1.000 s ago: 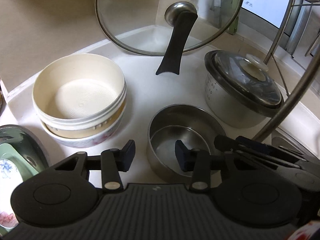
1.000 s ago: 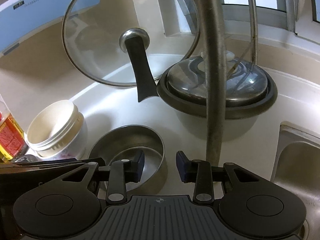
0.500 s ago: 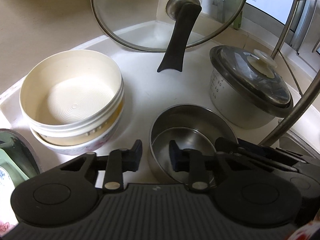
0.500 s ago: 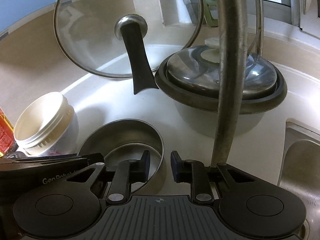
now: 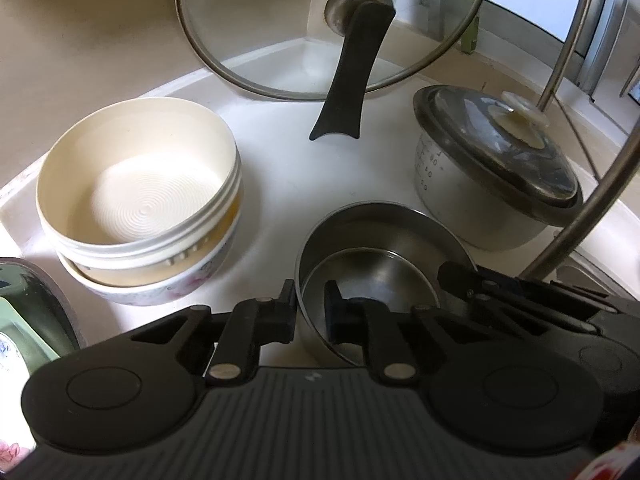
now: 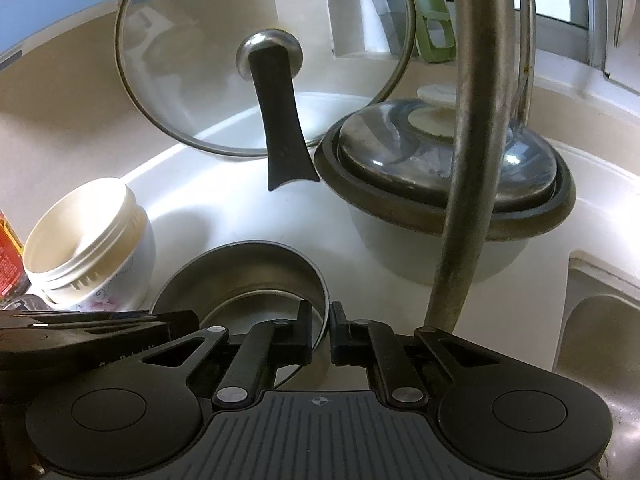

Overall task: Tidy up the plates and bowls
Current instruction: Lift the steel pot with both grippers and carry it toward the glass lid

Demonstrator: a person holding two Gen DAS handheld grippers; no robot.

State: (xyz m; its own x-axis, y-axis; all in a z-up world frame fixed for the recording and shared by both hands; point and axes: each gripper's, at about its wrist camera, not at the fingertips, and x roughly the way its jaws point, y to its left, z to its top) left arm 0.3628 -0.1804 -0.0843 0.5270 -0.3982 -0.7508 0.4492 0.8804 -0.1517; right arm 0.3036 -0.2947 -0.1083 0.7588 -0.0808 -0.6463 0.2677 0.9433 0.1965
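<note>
Steel bowls point(image 5: 376, 264) sit nested on the white counter point(image 5: 272, 184), the smaller one inside the larger, and both my grippers are on the outer rim. The left gripper point(image 5: 310, 314) has just been closing and now pinches the near wall of the larger bowl, one pad outside, one inside. The right gripper point(image 6: 321, 332) has closed the same way onto the opposite side of that rim, as its own view shows.

To lift well, I judge I should raise both hands together and keep them level, since thin steel walls are slick and the loose inner bowl could slide or rattle if the pair tilts. I also want to stay clear of the curved metal tube point(image 6: 468, 160) standing just beside my right gripper.

Left of the bowls, a cream plastic tub point(image 5: 136, 184) rests inside a floral ceramic bowl point(image 5: 160, 292). Behind, a glass lid point(image 5: 328, 28) with a black handle leans against the beige wall corner, and a lidded white pot point(image 5: 492, 184) stands to the right. A sink basin point(image 6: 600, 320) opens at the far right, with window light above.
</note>
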